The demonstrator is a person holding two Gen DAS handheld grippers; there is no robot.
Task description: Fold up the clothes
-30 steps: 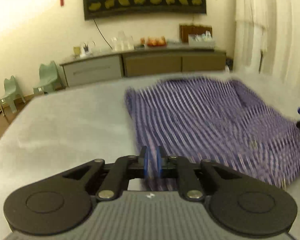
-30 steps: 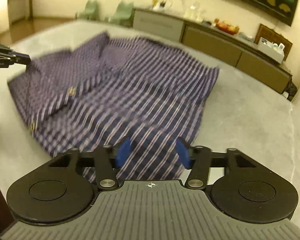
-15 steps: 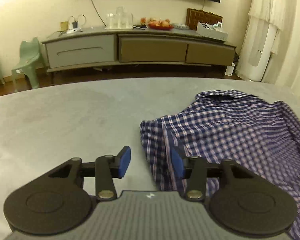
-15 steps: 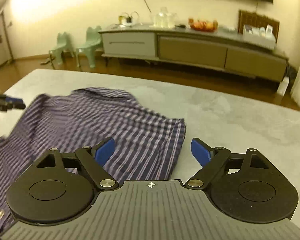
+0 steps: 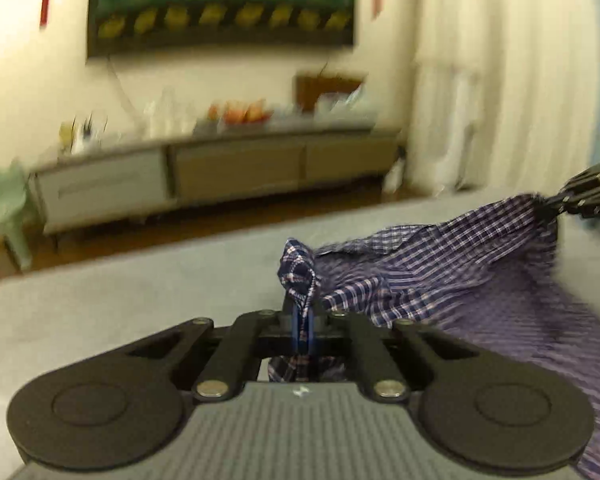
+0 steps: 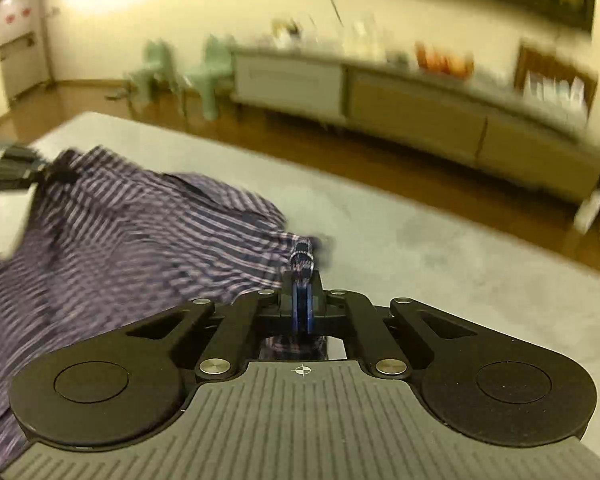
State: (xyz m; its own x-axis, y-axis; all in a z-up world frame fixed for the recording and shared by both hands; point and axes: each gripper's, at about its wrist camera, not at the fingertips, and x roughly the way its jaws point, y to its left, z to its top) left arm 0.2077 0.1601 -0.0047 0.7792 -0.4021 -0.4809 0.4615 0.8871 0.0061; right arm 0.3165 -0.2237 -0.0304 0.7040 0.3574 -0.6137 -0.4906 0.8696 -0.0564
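Between the blue pads of the left gripper [image 5: 302, 322] a bunched corner of the purple checked shirt [image 5: 452, 280] is pinched tight, the cloth puffing up just beyond the tips. At the far side of the shirt, the right gripper [image 6: 302, 308] is likewise clamped on another corner, its jaws pressed together on the fabric. Stretched between the two grips, the shirt's held edge is raised while the rest trails down onto the grey table [image 6: 440, 240]. Beyond the table stand a long low sideboard [image 5: 228, 172] against the wall and pale green chairs [image 6: 208, 72], all blurred
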